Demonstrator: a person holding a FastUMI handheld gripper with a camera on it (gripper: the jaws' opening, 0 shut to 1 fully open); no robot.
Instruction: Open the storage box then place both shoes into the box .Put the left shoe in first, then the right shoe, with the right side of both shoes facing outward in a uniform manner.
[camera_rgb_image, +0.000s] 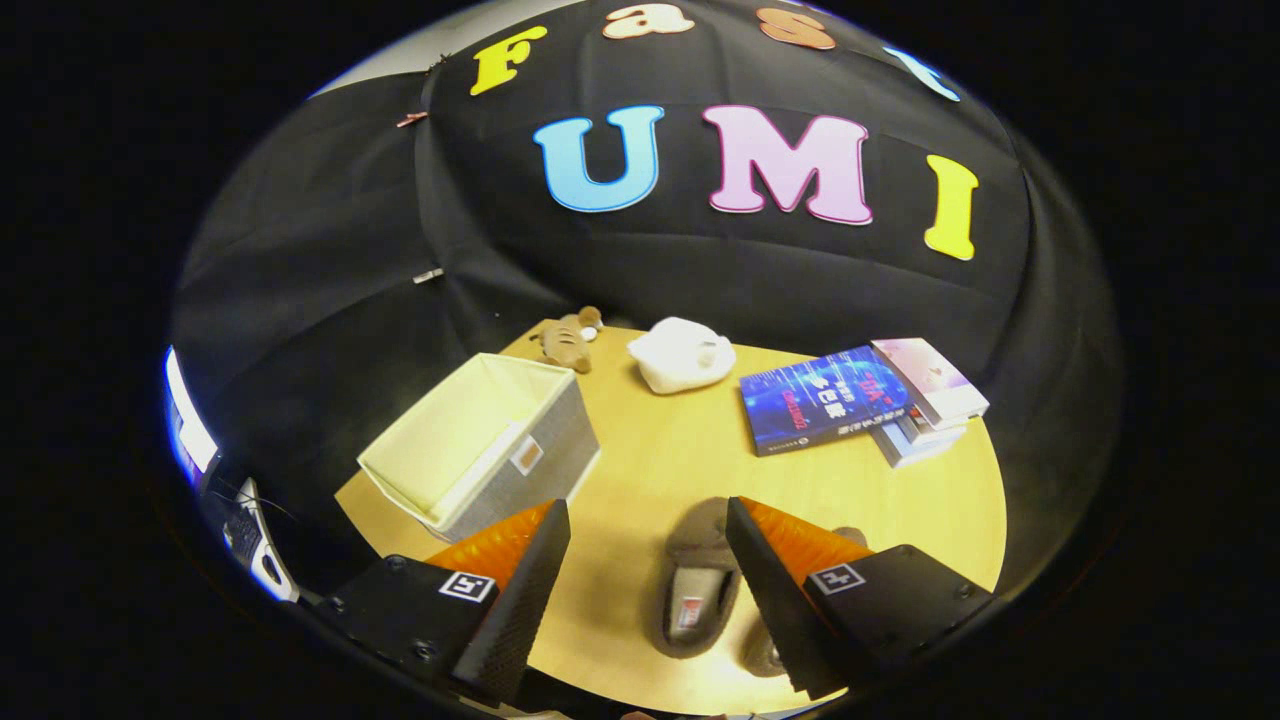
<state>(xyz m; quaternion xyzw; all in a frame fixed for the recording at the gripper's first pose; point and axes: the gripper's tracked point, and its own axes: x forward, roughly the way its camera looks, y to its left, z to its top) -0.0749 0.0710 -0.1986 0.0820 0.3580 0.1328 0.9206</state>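
The gripper (648, 560) is held above the yellow table (660, 470) with its fingers spread wide apart and nothing gripped between them. Directly beneath, in the gap nearer the right finger, a grey slipper (700, 590) is seen lying flat, opening upward; a second slipper (765, 650) is largely hidden behind the right finger (which of the two is the left shoe cannot be told).

Ahead of the left finger and just beside it, the storage box (490, 445) is found already open, its pale lining exposed and nothing inside. The step in hand is therefore judged to be the first pick-up. A descent onto the visible slipper is called for, with its side wall taken between the fingers before a short carry forward and left to the box.

Farther off, a plush toy (568, 338), a white pouch (682, 354) and stacked books (850, 400) are set well apart from the fingers.
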